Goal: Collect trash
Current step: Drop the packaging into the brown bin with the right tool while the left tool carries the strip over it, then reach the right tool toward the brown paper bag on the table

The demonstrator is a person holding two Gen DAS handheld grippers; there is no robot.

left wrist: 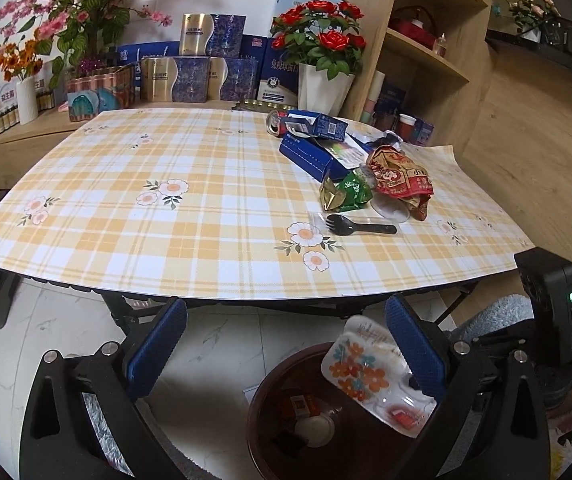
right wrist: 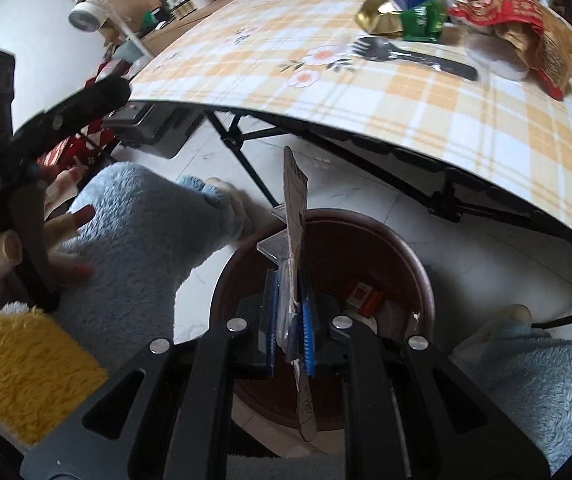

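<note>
My right gripper (right wrist: 290,316) is shut on a flat clear plastic package (right wrist: 295,200), seen edge-on, right above a round brown bin (right wrist: 410,252) on the floor. In the left wrist view the package (left wrist: 360,368) shows an orange flower print and hangs over the bin (left wrist: 264,396). My left gripper (left wrist: 288,348) is open and holds nothing, in front of the table edge. On the checked tablecloth (left wrist: 166,232) lie a black spork (left wrist: 360,227), a green and gold wrapper (left wrist: 344,194), a red snack bag (left wrist: 402,178), blue boxes (left wrist: 312,152) and a can (left wrist: 275,122).
The bin holds a red-orange wrapper (right wrist: 362,294) and a white lid (left wrist: 314,428). Black folding table legs (right wrist: 442,200) stand just behind the bin. Fluffy blue sleeves (right wrist: 146,240) flank it. Flower pots (left wrist: 322,88) and boxes line the far table edge; a wooden shelf (left wrist: 426,52) is at the right.
</note>
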